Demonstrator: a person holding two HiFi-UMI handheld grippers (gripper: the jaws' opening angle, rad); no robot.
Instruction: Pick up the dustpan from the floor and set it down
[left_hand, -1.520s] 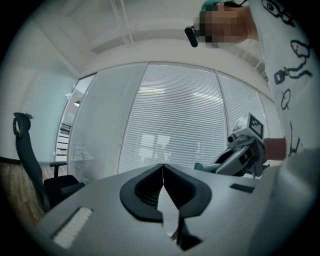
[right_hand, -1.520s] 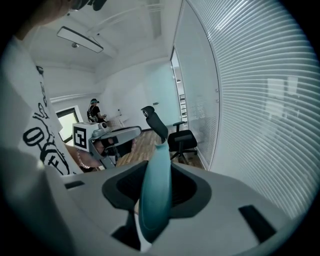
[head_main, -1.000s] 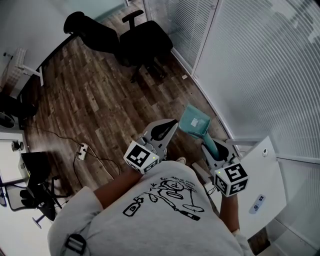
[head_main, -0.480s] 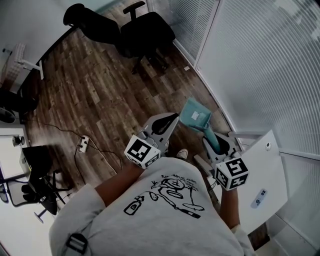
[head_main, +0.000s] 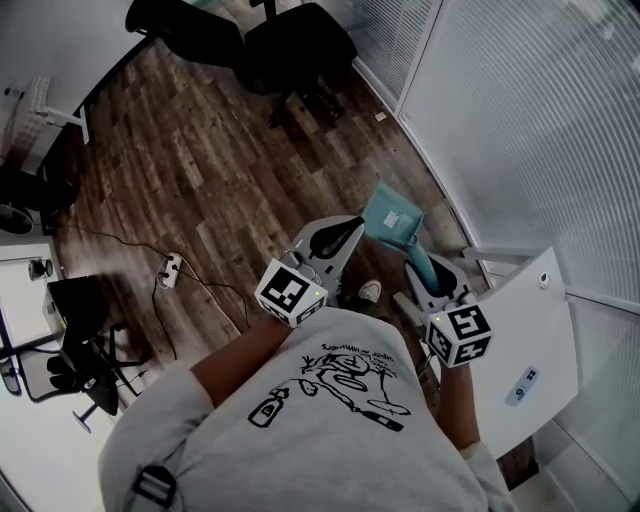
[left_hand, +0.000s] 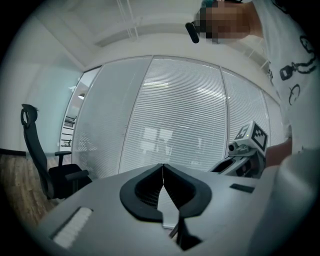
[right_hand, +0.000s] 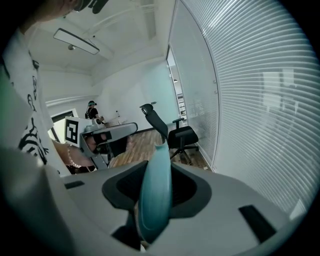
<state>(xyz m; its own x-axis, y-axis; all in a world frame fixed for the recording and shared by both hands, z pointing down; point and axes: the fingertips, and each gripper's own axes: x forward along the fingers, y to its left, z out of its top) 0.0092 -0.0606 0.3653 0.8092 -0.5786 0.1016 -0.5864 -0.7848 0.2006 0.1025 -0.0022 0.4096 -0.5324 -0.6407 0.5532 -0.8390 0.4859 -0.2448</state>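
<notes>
One teal plastic dustpan (head_main: 392, 215) was recorded. Its handle was clamped between the two jaws of my right gripper (head_main: 424, 275), with the pan end pointing away over the brown wooden plank floor (head_main: 200, 190), beside the white slatted blinds (head_main: 520, 120). My left gripper (head_main: 342, 232) had its jaws together, with nothing between them. Two black office chairs (head_main: 300, 45) stood beyond.

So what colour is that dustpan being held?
Teal, a pale blue-green. The dustpan pan shows in the head view; its handle shows best in the right gripper view.
</notes>
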